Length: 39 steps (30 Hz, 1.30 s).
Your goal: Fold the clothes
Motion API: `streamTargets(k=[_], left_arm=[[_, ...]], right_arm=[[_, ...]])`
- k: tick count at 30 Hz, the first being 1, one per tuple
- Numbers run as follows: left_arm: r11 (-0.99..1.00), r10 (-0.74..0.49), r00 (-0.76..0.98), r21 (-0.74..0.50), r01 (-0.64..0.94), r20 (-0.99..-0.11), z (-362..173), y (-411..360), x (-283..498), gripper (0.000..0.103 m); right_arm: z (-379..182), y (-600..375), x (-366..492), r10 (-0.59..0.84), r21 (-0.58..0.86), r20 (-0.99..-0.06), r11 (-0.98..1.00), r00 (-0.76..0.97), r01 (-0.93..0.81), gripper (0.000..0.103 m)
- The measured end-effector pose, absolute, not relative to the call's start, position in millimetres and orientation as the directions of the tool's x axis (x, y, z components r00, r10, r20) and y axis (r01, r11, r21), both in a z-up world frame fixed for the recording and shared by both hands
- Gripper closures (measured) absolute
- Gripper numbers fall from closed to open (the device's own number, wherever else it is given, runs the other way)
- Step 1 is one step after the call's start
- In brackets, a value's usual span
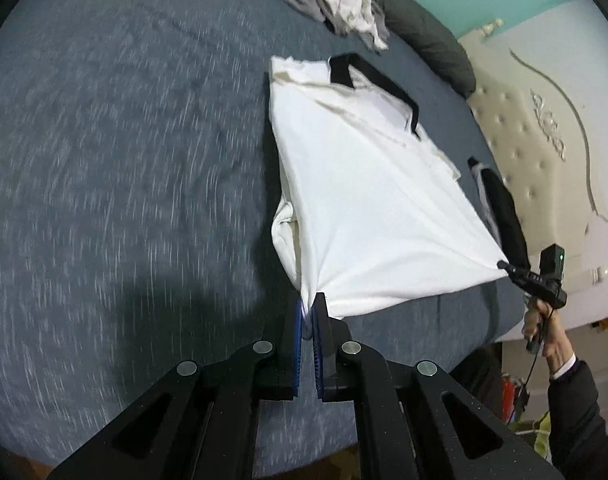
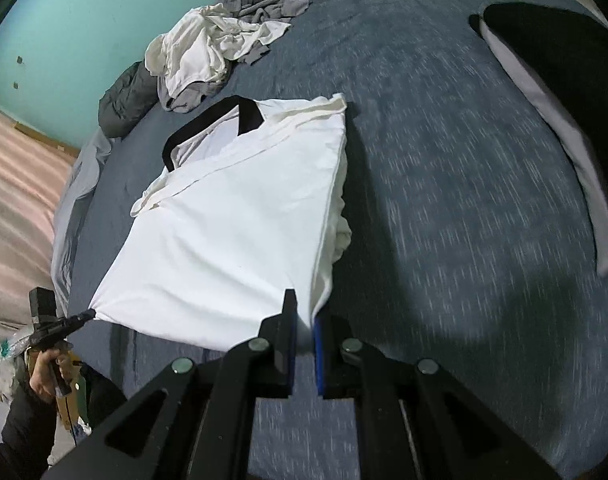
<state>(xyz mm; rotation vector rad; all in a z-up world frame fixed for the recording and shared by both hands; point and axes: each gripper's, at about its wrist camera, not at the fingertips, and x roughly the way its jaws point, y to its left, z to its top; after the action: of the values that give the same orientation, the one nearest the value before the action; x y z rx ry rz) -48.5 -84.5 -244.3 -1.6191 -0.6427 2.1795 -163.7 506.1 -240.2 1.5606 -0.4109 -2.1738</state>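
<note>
Both claws are pinched tight on the bottom corners of the white shirt [image 1: 356, 208]: left gripper [image 1: 309, 312], right gripper [image 2: 304, 320]. The shirt stretches mid-frame over the blue bedspread [image 1: 124, 160]; crumpled clothes [image 2: 208, 52] lie beyond it at upper left, a black-and-grey garment [image 2: 564, 80] at upper right.

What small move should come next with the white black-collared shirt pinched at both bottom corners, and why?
Probably carry both corners toward the black collar. The left gripper and right gripper are each shut on a hem corner of the white shirt, its sides already folded in, its collar end lying on the blue bedspread.
</note>
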Motion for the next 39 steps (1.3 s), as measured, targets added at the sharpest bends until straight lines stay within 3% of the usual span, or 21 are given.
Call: streamTargets(k=[9, 12, 16, 20, 26, 34, 39], left_arm=[[-0.826, 0.537, -0.225, -0.561, 0.057, -0.813, -275, -87, -42, 0.098], [-0.807, 0.554, -0.207, -0.581, 0.105, -0.807, -278, -94, -47, 0.095], [-0.854, 0.481, -0.253, -0.514, 0.079, -0.839, -259, -107, -51, 0.096], [-0.859, 0.457, -0.309, -0.504, 0.090, -0.834, -246, -116, -74, 0.097], [-0.902, 0.399, -0.349, -0.432, 0.018, -0.848, -242, -97, -125, 0.097], [-0.945, 0.326, -0.345, -0.316, -0.086, -0.880, -259, -57, -190, 0.097], [-0.948, 0.319, -0.321, -0.304, -0.099, -0.892, -279, -46, -217, 0.097]], right_arm=[[-275, 509, -147, -0.470, 0.447, -0.856, -0.882, -0.214, 0.149, 0.096], [-282, 500, -149, -0.444, 0.418, -0.876, -0.894, -0.186, 0.162, 0.092], [-275, 506, -154, -0.380, 0.353, -0.902, -0.923, -0.206, 0.157, 0.080], [-261, 519, -163, -0.379, 0.349, -0.888, -0.924, -0.261, 0.154, 0.077], [-250, 498, -202, -0.416, 0.380, -0.857, -0.909, -0.304, 0.173, 0.076], [-259, 438, -249, -0.367, 0.289, -0.888, -0.914, -0.276, 0.284, 0.075], [-275, 420, -285, -0.308, 0.230, -0.916, -0.928, -0.256, 0.294, 0.074]])
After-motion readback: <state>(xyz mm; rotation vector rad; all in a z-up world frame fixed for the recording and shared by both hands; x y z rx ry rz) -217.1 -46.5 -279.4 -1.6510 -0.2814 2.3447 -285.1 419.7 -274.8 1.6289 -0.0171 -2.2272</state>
